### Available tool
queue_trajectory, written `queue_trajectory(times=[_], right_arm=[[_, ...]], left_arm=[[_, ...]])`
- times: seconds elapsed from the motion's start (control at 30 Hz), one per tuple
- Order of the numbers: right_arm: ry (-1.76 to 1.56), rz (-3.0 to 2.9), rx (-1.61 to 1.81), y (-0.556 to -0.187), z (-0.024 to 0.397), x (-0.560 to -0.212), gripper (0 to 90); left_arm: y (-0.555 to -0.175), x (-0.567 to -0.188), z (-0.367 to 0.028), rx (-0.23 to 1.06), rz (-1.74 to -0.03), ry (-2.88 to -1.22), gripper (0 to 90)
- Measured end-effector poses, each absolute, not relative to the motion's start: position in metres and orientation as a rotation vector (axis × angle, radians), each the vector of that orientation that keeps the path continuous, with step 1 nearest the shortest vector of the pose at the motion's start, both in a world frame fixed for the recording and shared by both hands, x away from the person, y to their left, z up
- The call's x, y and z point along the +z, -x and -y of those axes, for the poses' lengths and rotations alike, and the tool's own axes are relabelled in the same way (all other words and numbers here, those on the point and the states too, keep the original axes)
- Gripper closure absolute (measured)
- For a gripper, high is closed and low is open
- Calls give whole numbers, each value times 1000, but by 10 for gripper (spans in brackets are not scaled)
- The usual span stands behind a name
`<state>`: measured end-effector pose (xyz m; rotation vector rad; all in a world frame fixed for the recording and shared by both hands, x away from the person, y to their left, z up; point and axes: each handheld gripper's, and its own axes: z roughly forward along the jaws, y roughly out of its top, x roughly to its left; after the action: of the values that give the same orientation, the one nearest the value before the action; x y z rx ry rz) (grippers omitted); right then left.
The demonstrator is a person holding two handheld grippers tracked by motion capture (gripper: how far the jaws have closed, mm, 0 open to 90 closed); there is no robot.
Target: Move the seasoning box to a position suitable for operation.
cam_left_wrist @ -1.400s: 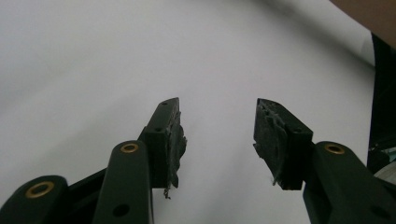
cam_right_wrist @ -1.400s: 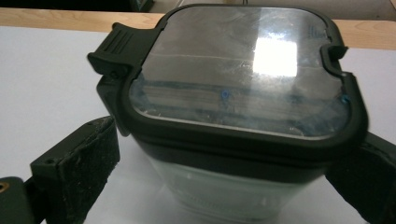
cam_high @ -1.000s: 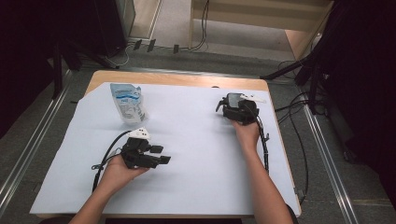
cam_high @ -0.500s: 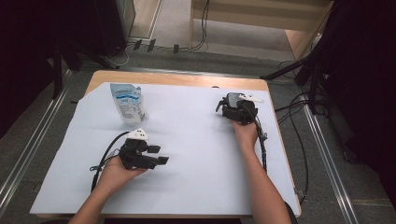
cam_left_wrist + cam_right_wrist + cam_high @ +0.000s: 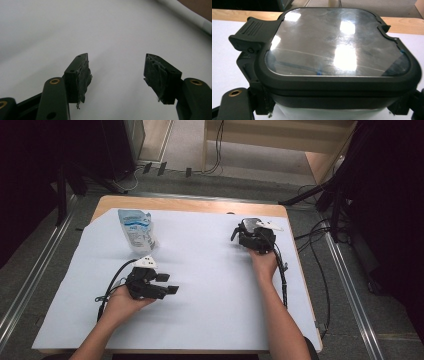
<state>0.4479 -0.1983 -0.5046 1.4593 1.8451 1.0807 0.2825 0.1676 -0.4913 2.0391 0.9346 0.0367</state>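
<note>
Box (image 5: 337, 57), dark-rimmed with a clear glossy lid, is seen close up in the right gripper view, sitting between the right gripper's (image 5: 255, 236) fingers at its lower corners. Contents cannot be made out through the glare; something pale shows at the bottom edge. A ribbed latch tab (image 5: 253, 28) sticks out at the lid's left corner. The jaws have just been closing, with the box between them; the fingers appear pressed to its sides. In the high view the box is hidden under the gripper, at the far right of the white-covered bench (image 5: 210, 320). Pouch (image 5: 136, 230), pale blue and white, stands far left on the bench; its print is too small to read. Left gripper (image 5: 172, 287) is held near the front left, fingers (image 5: 81, 75) well apart and empty, over bare white sheet in its own view.
</note>
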Motion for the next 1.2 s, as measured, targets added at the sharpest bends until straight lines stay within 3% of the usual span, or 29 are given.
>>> queue_trajectory(times=[0.63, 1.2], right_arm=[[-1385, -1896, 1157, -396, 198, -479, 161], [-1287, -2011, 1174, -339, 176, -481, 161]], left_arm=[[-301, -495, -159, 22, -984, -2026, 383], [-310, -493, -164, 58, -966, -2036, 421]])
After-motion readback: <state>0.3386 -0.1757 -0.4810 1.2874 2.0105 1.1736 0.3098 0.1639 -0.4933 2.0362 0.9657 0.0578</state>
